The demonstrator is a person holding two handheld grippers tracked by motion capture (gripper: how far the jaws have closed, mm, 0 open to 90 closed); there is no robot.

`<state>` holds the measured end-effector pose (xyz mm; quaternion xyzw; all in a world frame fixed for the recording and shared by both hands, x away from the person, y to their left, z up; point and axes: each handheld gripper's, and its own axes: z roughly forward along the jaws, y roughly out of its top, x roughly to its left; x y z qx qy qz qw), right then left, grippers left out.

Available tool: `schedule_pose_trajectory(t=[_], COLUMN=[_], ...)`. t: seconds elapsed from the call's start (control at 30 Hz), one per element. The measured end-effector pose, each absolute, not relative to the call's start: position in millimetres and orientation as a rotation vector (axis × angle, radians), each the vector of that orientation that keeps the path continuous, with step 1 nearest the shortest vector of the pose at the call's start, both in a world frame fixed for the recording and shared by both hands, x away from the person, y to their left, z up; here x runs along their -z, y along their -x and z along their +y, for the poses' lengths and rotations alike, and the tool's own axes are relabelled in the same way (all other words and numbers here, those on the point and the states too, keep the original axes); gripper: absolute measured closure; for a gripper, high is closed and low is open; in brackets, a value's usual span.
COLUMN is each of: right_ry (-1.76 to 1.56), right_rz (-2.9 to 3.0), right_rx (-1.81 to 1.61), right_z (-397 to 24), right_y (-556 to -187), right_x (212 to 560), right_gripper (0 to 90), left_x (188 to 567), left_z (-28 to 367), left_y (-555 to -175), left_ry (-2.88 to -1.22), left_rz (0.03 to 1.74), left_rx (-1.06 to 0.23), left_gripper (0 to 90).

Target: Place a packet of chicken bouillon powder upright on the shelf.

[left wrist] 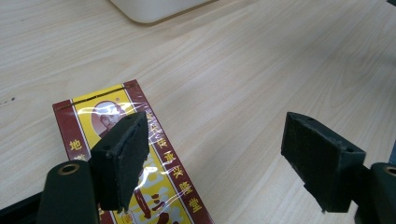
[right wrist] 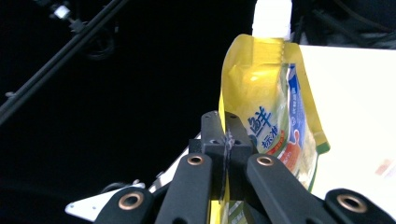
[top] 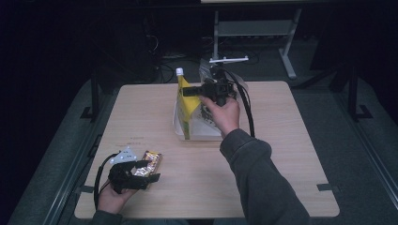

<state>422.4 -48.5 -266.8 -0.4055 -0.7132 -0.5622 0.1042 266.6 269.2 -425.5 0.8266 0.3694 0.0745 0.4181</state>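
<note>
**A:** What is held, and how will it handle?

**B:** A yellow spouted pouch (right wrist: 268, 112), soft-walled film with a stiff white cap (right wrist: 272, 16). The right tongs (right wrist: 227, 140) are clamped shut on its flat side seam, holding it upright over the clear plastic container (top: 206, 133) at the far middle of the tabletop (top: 281, 154). Judged by its bulge, it is liquid-filled: moderately heavy, floppy, and slick. The seam is the sound hold; squeezing the belly would let it slip.

**A:** And the nearer object?

**B:** A flat rectangular box (left wrist: 140, 172), red and gold, wrapped in glossy film, lies on the tabletop near the front left. It looks light, rigid and slippery. The left tongs (left wrist: 224, 163) stand open, one pad above the box, the other over bare wood; neither presses it. Its long edges offer the best purchase.

**A:** The surface?

**B:** Pale wood-grain laminate, smooth and matte.
</note>
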Motion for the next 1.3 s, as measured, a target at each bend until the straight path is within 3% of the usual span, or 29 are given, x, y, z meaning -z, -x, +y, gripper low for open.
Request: schedule_pose_trajectory(t=[1.3], right_ry=[1.368], right_rz=[-2.143], right_rx=[1.673], right_z=[-13], right_y=[-459], right_x=[299], right_gripper=[89.4], left_x=[424], left_z=[273], left_y=[-268], left_ry=[-2.053], left_rz=[0.926], left_rx=[-0.181], left_gripper=[22.8])
